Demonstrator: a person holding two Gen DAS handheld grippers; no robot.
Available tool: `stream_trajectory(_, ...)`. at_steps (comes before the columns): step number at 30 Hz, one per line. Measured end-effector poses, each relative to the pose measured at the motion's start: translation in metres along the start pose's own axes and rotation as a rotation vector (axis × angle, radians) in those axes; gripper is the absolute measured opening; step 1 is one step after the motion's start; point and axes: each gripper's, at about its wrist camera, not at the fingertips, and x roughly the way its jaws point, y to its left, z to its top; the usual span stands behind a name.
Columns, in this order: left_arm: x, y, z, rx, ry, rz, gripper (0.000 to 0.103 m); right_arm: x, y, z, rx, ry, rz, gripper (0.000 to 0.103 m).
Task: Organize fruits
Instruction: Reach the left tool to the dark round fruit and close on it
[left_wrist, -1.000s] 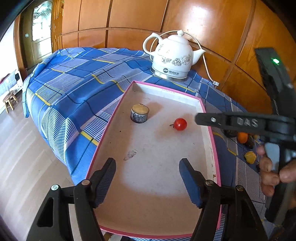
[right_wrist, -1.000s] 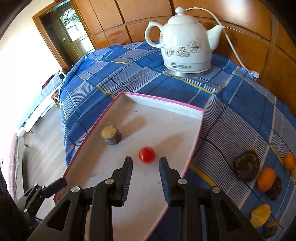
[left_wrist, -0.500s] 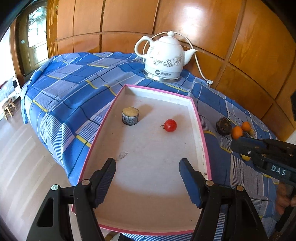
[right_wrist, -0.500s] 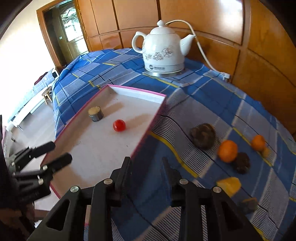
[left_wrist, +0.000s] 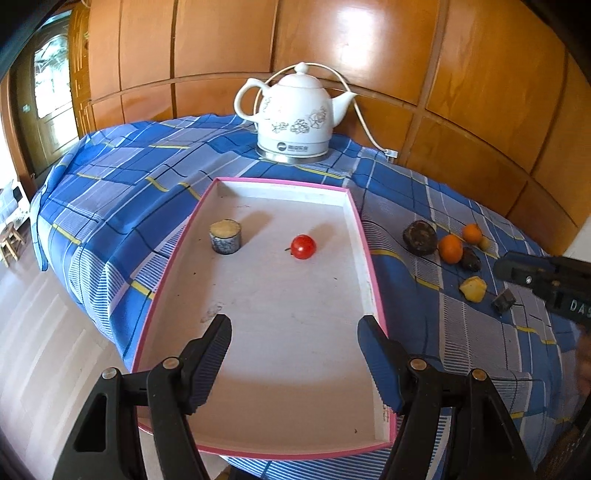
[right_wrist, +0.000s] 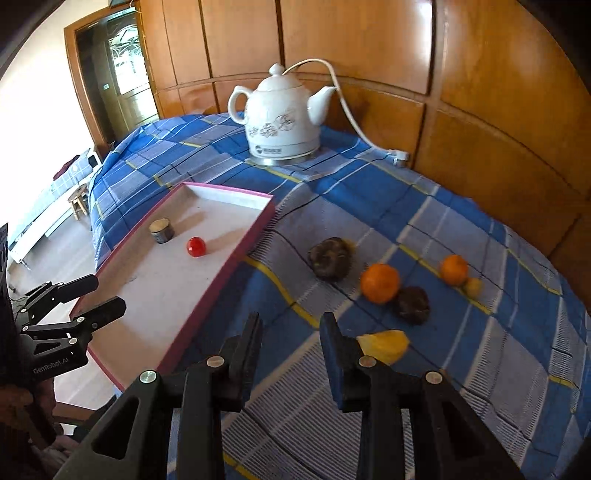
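Lying just ahead and right of the right hand-held gripper (right_wrist: 290, 356), whose empty jaws stand narrowly apart, the yellow fruit piece (right_wrist: 384, 345) is reached soonest from that side. The left hand-held gripper (left_wrist: 295, 354), held wide and empty, is kept over the pink-rimmed tray (left_wrist: 375, 280), well apart from it.

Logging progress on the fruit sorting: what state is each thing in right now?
Tray: on the cloth, holds two items.
Tomato: in tray.
Oranges: on cloth, outside tray.
Kettle: lid on, cord attached.
Left gripper: jaws open, empty.
Right gripper: jaws narrowly apart, empty.

two oranges (right_wrist: 380, 283), one tomato (right_wrist: 196, 246), one kettle (right_wrist: 282, 122)
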Motion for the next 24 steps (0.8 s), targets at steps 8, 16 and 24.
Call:
stream_trajectory(8,0.001,-0.015,-0.002,0.039,0.008,-0.016,0.071,-0.013,-0.033,-0.005,0.039,-0.010,-0.050,0.033)
stream_trajectory(16,0.004,-0.033,0.004,0.086,0.017,-0.048,0.071,-0.023,-0.089,-0.014,0.116,-0.007,-0.124,0.033)
stream_trajectory(24,0.017,-0.062,0.021,0.138,0.045,-0.110,0.065,-0.022,-0.153,-0.033,0.210,0.029,-0.205,0.033)
